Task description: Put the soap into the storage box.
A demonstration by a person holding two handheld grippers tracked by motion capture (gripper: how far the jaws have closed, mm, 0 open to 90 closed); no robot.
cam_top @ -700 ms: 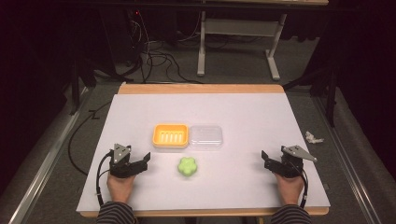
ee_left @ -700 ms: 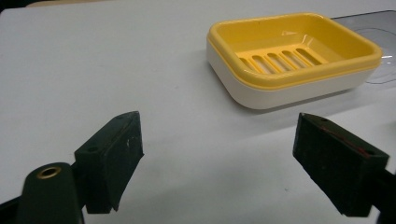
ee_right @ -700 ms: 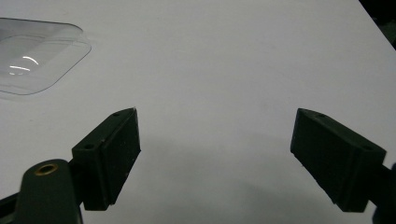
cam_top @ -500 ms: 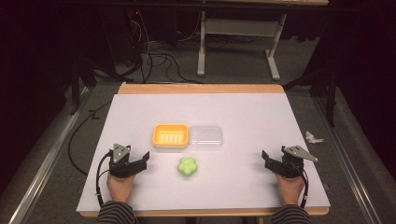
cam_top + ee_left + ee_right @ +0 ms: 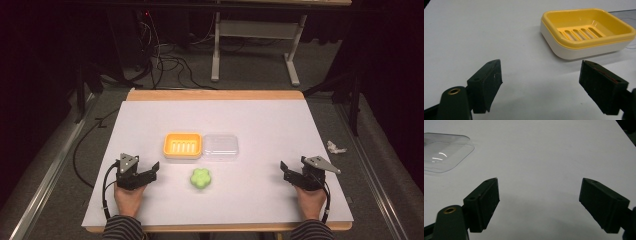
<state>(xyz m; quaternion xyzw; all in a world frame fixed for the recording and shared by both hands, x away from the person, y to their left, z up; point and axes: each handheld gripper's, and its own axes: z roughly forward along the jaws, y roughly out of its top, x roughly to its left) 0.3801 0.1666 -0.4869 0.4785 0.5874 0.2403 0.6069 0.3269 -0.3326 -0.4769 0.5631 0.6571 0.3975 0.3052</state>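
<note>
Resting wide open on the white table sheet (image 5: 260, 125), gripping nothing: black left gripper (image 5: 540, 85) and black right gripper (image 5: 539, 203) (well apart). Lying just beyond the left one, a yellow-and-white plastic soap dish (image 5: 586, 32); touching its side, a clear plastic lid (image 5: 442, 151); sitting nearer, a green flower-shaped soap (image 5: 201, 178).

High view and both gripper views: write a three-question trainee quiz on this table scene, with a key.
1. True or false: the yellow soap dish touches the clear lid.
2. Which is nearer the green soap: A) left gripper, B) right gripper?
3. Fill in: both grippers' fingers are spread and hold ____.

Key: 1 true, they sit side by side, edges meeting. 2 A. 3 nothing.
</note>
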